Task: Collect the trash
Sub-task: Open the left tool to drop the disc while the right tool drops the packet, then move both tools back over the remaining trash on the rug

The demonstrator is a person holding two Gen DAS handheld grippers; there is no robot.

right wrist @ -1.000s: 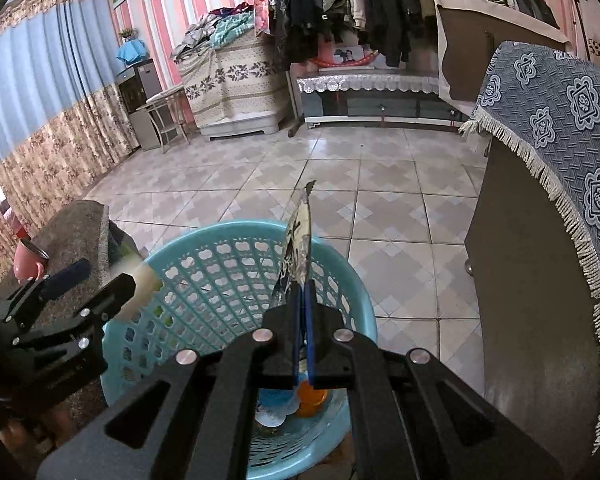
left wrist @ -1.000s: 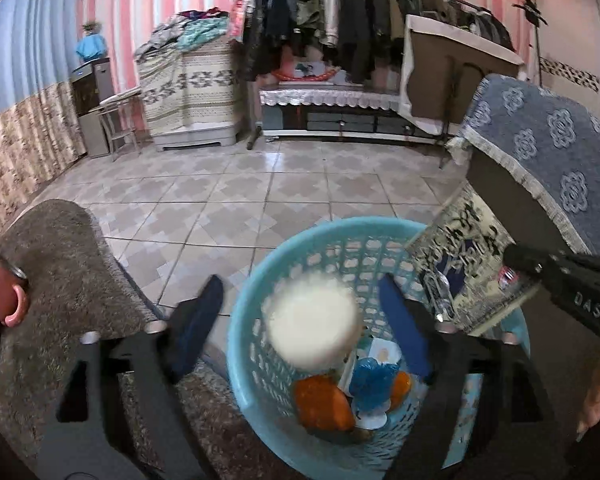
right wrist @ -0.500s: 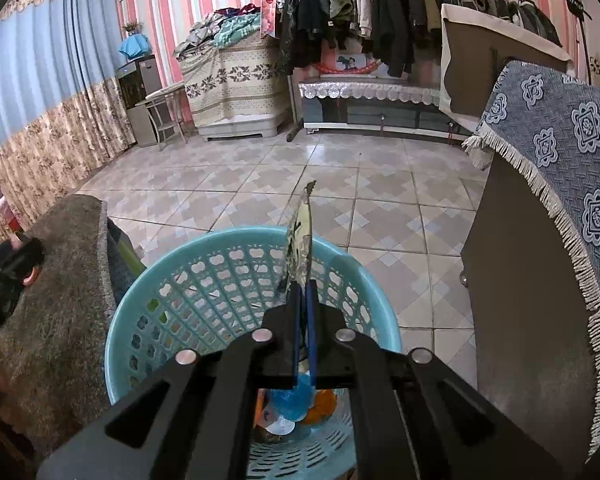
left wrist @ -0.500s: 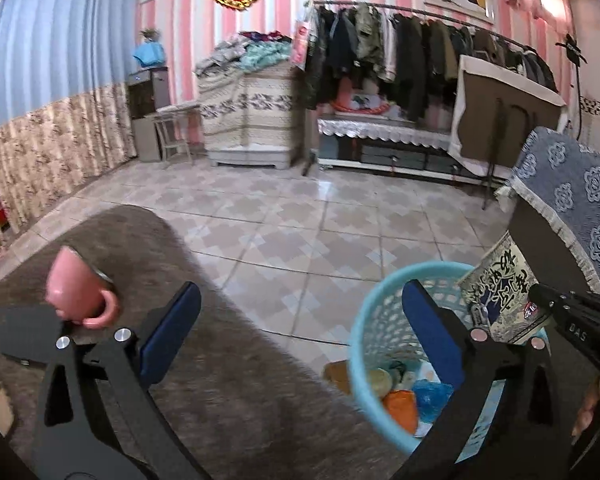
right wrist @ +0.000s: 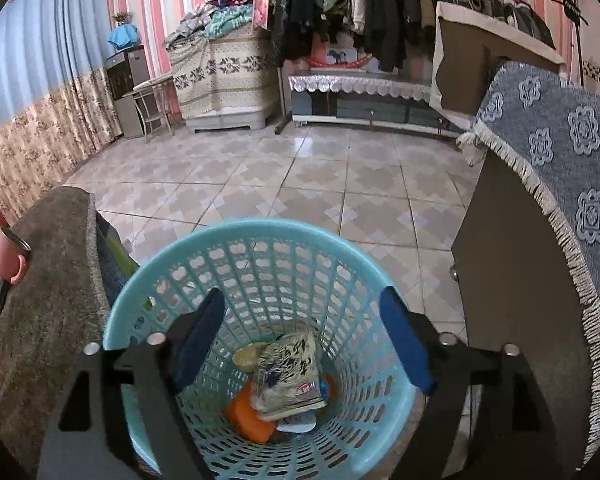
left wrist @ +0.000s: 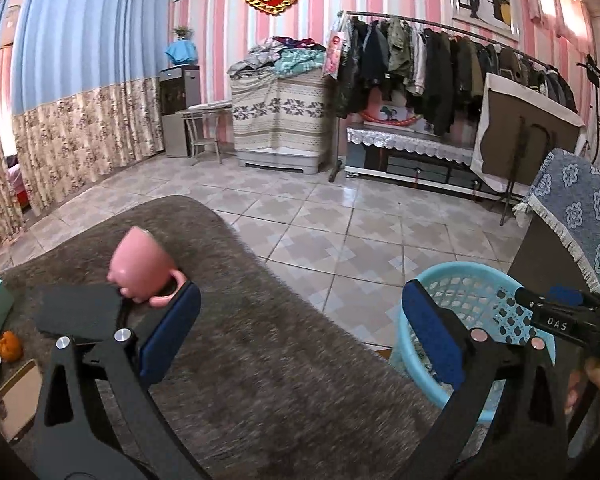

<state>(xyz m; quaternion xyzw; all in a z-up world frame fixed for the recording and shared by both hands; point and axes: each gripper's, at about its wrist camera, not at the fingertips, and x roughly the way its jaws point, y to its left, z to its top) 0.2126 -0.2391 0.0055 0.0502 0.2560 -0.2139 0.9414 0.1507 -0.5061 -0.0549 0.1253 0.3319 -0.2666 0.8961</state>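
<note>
Dropped from the right gripper [right wrist: 302, 338], whose jaws are opening with nothing between them, the wrapper [right wrist: 290, 376] now lies in the basket [right wrist: 364, 264] on other trash. Left gripper [left wrist: 300, 334] has swung over the table [left wrist: 260, 344], jaws wide apart and empty; a pink cup [left wrist: 140, 272] stands beyond, near the far edge.

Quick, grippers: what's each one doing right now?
Left gripper: open, holding nothing.
Right gripper: jaws opening, empty, above the basket.
</note>
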